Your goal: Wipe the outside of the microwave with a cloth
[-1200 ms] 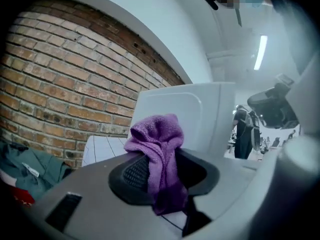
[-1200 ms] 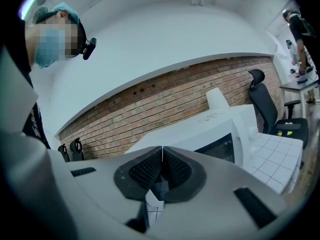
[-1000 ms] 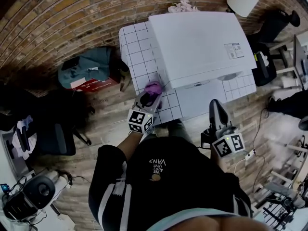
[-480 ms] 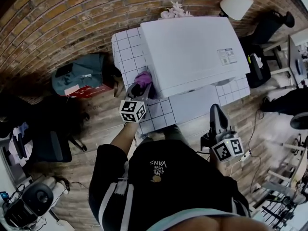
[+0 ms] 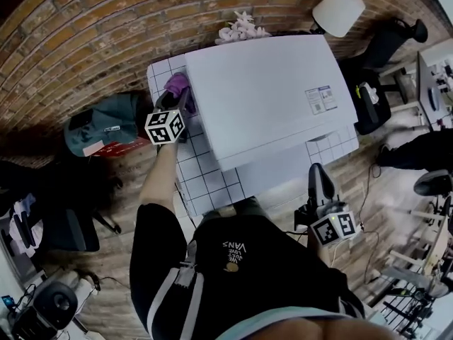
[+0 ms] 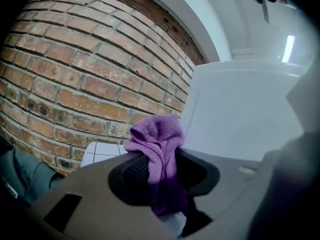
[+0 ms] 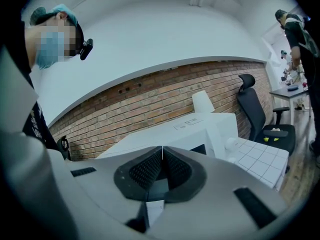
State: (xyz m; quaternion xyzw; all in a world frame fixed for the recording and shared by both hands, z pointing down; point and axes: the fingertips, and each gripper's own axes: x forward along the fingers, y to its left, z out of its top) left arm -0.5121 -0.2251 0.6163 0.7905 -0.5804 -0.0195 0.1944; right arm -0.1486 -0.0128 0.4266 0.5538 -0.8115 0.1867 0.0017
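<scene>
While my left gripper (image 6: 160, 168) has its jaws pinched tight on the purple cloth (image 6: 156, 139), with a wad of it bulging past the tips, I judge I am at the wiping step on the left side wall of the white microwave (image 6: 240, 114). The cloth sits up near the far left corner of the tiled tabletop (image 5: 205, 179), close to the brick wall (image 6: 75, 74). It lies right against that side panel, though I cannot tell from here whether it is pressing or only just beside it. My right gripper (image 7: 161, 160) hangs low off the tabletop's near right corner, jaws closed together with nothing between them, and well apart from the microwave. To my eye the broad top, the front and the right side are yet to be done. The next move calls for firm sideways pressure, so the wad and not the jaw tips meets the panel. I should then draw it along the wall toward the tabletop's near edge, before lifting over onto the top.
</scene>
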